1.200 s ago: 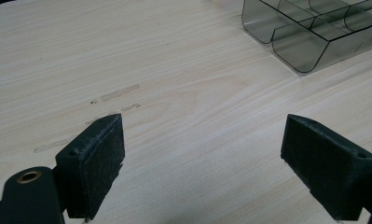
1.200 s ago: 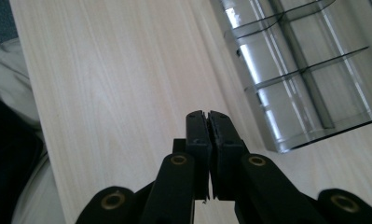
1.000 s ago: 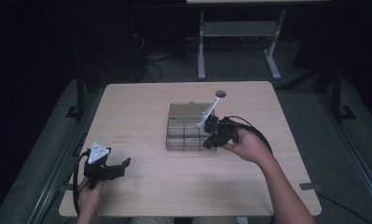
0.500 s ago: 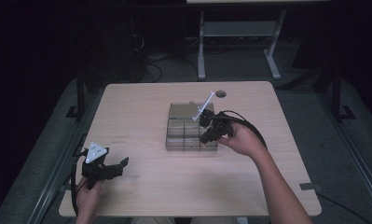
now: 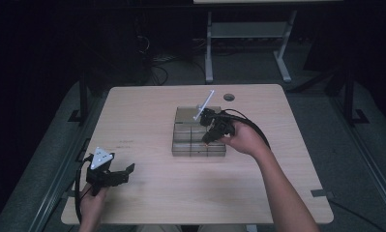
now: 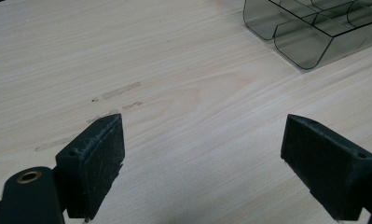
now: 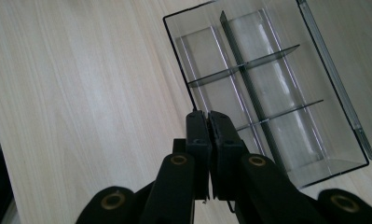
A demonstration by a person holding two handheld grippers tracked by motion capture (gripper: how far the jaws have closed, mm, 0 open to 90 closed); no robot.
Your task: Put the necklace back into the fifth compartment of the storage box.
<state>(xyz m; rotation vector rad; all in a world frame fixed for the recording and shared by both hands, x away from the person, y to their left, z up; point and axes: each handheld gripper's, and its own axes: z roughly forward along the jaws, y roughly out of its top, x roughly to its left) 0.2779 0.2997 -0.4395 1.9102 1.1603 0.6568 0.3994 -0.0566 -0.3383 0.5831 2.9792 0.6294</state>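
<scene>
Right gripper (image 7: 208, 116): jaws pressed together, and in the high view they appear to pinch the edge of a thin clear lid (image 5: 204, 104) that slants up above the far end of the clear divided organizer box (image 5: 199, 137). Left gripper (image 6: 204, 154): jaws wide apart, clamped on nothing, resting on the table (image 5: 147, 111) well off the box's near-left corner. Judgement: the lid looks part-raised and every visible compartment is empty, so the opening remains unfinished.

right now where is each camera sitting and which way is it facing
High view: above the person's side, facing forward and down on the wooden table; both forearms and grippers show.
Left gripper view: rides the left gripper, facing its open jaws and bare tabletop.
Right gripper view: rides the right gripper, jaws closed, looking down.
All three share the clear divided organizer box.
</scene>
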